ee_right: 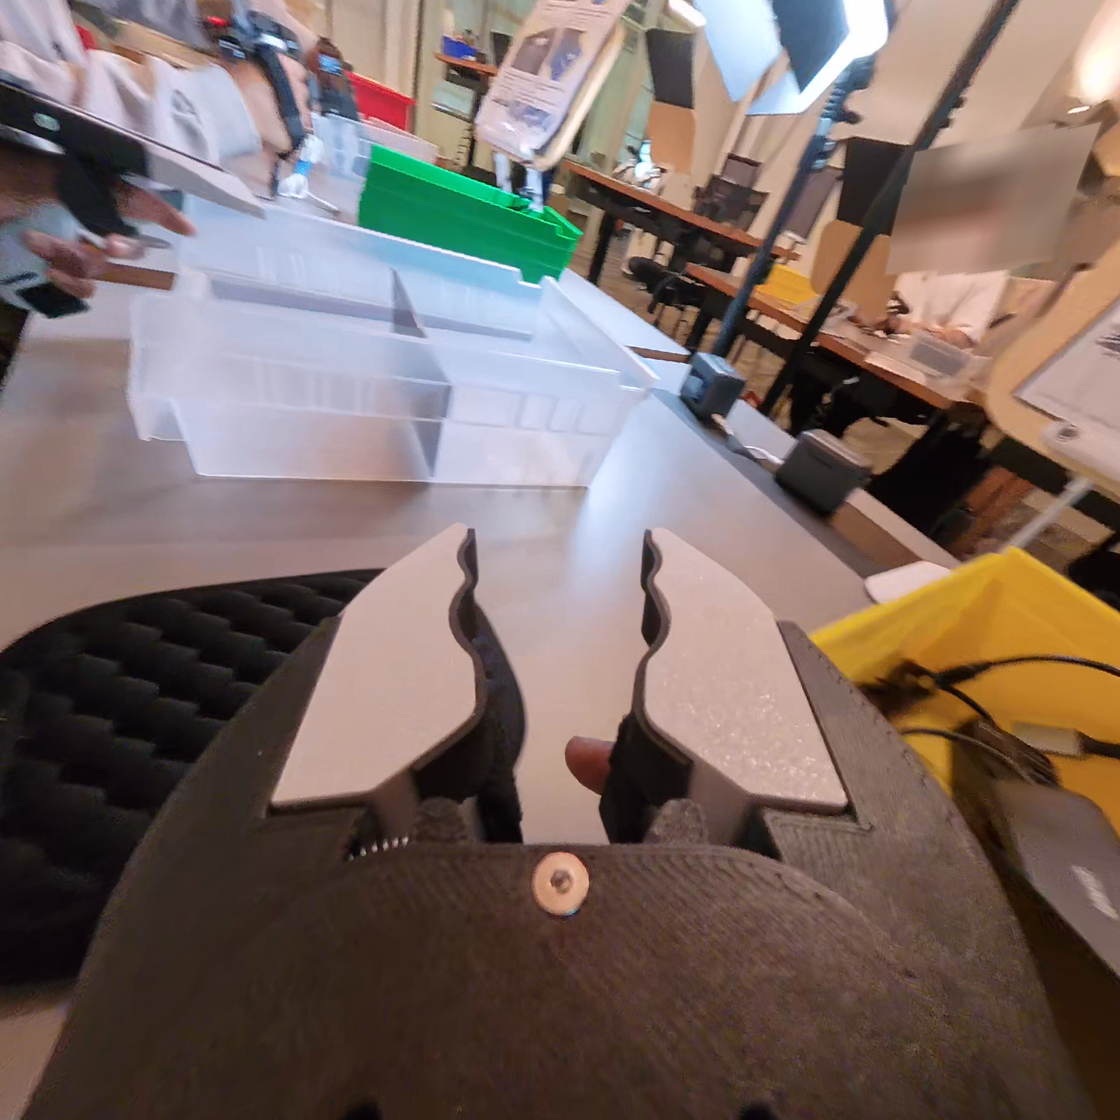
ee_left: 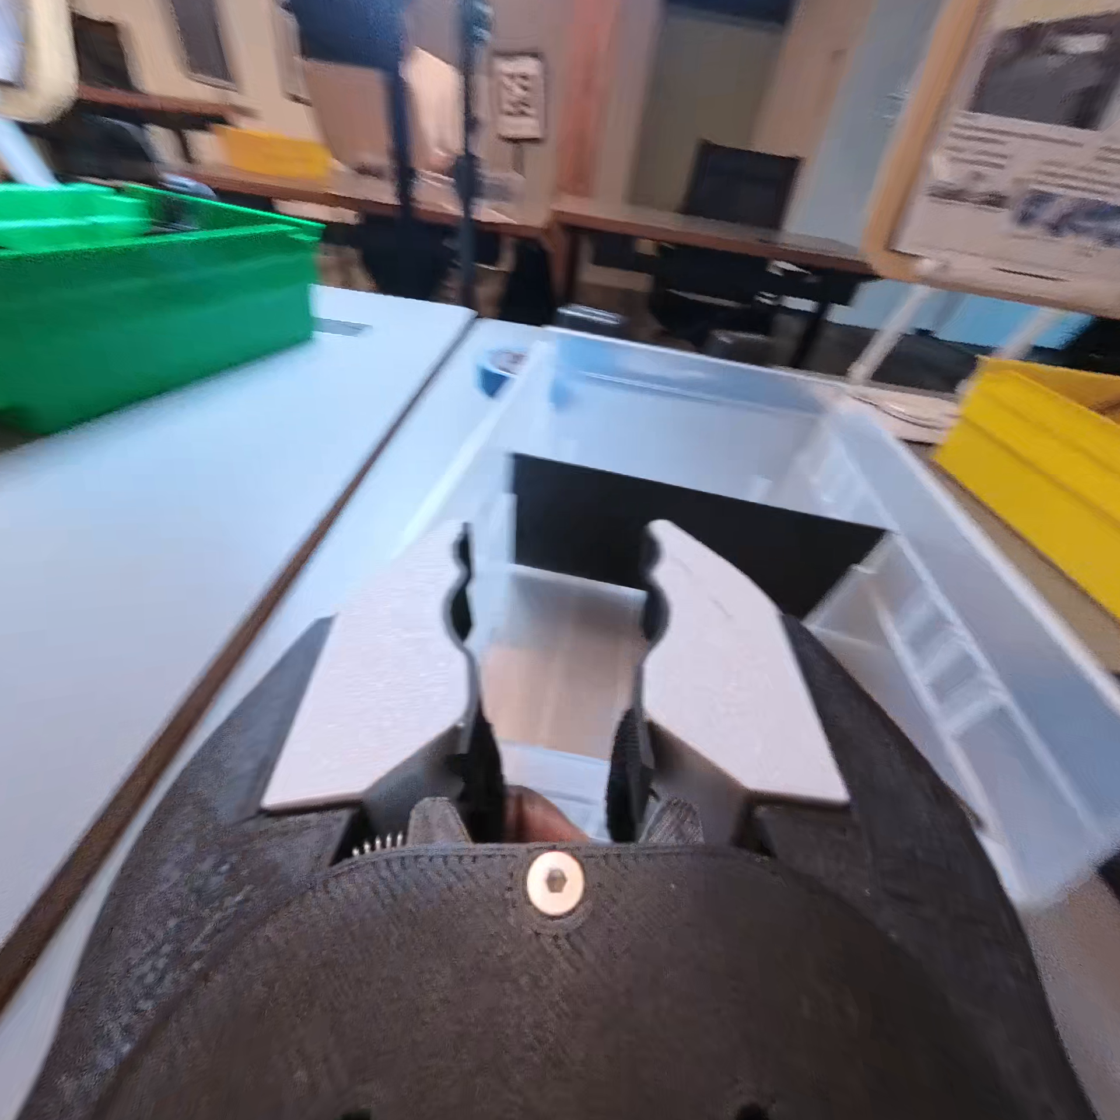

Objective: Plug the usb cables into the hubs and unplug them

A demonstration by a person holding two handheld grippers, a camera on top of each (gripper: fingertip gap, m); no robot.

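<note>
My left gripper [ee_left: 556, 539] is open and empty, held over a clear plastic bin [ee_left: 945, 545] with a black divider [ee_left: 666, 533] across it. My right gripper [ee_right: 557, 545] is open and empty above the grey table [ee_right: 303, 515]. At the right of the right wrist view a yellow bin [ee_right: 970, 618] holds black cables [ee_right: 1018, 666] with plugs and a grey hub [ee_right: 1054, 842]. The left gripper [ee_right: 151, 160] also shows far off at the upper left of the right wrist view, held by a hand [ee_right: 79, 254]. No hub or cable shows in the left wrist view.
A black foam pad [ee_right: 133, 666] lies under my right gripper's left side. The clear bin [ee_right: 339, 388] stands ahead with a green bin [ee_right: 460, 212] behind it. Two dark boxes [ee_right: 818, 470] sit at the table's right edge. Green [ee_left: 151, 315] and yellow [ee_left: 1042, 460] bins flank the left view. Across from one pair of fingers to the other is roughly 35 cm.
</note>
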